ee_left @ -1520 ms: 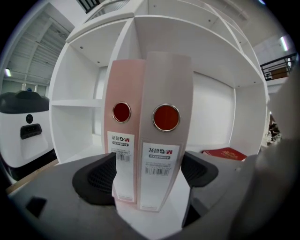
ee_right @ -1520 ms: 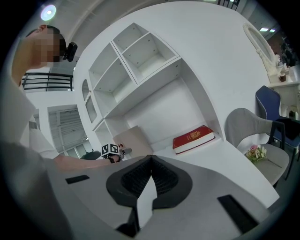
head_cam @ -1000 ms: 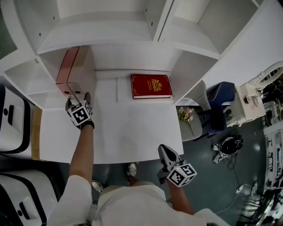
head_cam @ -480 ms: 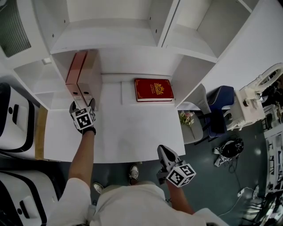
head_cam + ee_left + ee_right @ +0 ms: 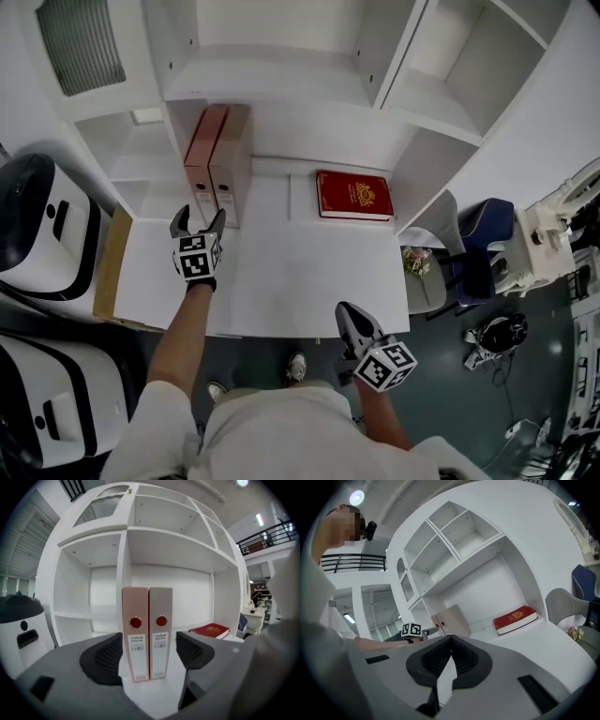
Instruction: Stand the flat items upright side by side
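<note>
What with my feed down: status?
Left gripper open, jaws just closing, nothing between. Right gripper shut, empty. Pink binder, grey binder upright together; red book lies flat. No obstruction.

The pink folder (image 5: 135,634) and the grey folder (image 5: 160,634) each had a red dot. The red book (image 5: 353,195) had gold print.

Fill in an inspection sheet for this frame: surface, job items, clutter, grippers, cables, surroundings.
surface: white desk under shelves.
job's things: pink binder and grey binder upright, side by side; red book lying flat.
clutter: nothing seen.
grippers: left gripper open, jaws just closed a little, nothing between; right gripper shut, empty.
cables: loose on floor, right.
surroundings: white machines left, blue chair right.
</note>
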Demonstrator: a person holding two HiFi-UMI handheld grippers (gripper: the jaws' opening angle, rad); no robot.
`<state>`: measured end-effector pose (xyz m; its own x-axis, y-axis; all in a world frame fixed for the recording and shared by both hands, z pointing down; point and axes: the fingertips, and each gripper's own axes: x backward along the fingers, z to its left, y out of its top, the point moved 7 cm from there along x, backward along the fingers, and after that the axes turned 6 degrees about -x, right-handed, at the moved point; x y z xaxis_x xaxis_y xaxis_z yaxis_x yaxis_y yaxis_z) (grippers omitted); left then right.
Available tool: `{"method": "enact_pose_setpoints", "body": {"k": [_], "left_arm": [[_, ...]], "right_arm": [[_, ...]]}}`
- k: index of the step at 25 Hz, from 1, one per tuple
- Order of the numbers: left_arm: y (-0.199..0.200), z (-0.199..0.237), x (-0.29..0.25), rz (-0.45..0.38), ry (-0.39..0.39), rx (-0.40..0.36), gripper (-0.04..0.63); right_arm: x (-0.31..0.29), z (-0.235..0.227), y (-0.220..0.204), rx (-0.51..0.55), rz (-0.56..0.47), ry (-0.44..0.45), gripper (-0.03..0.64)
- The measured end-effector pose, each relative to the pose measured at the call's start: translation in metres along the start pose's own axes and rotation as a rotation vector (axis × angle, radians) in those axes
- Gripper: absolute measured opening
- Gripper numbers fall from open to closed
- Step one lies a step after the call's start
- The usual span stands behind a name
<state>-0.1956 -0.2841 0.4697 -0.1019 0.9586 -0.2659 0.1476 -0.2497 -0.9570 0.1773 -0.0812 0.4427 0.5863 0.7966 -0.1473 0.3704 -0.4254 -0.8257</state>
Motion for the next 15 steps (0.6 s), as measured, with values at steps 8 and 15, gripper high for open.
{"method": "enact_pose_setpoints", "body": {"k": [8,15], "left_arm": [[0.031,0.003,0.063,-0.145,-0.097,-0.080,0.054],[0.023,0.024,0.125,-0.176,-0.108,-0.074,0.017]], "right_arm": [[-0.019,0.025,0.005,0.043,0.003,0.079,0.003],[-0.035,0.050,0.012,0.133,0.008,0.127,0.003]]}}
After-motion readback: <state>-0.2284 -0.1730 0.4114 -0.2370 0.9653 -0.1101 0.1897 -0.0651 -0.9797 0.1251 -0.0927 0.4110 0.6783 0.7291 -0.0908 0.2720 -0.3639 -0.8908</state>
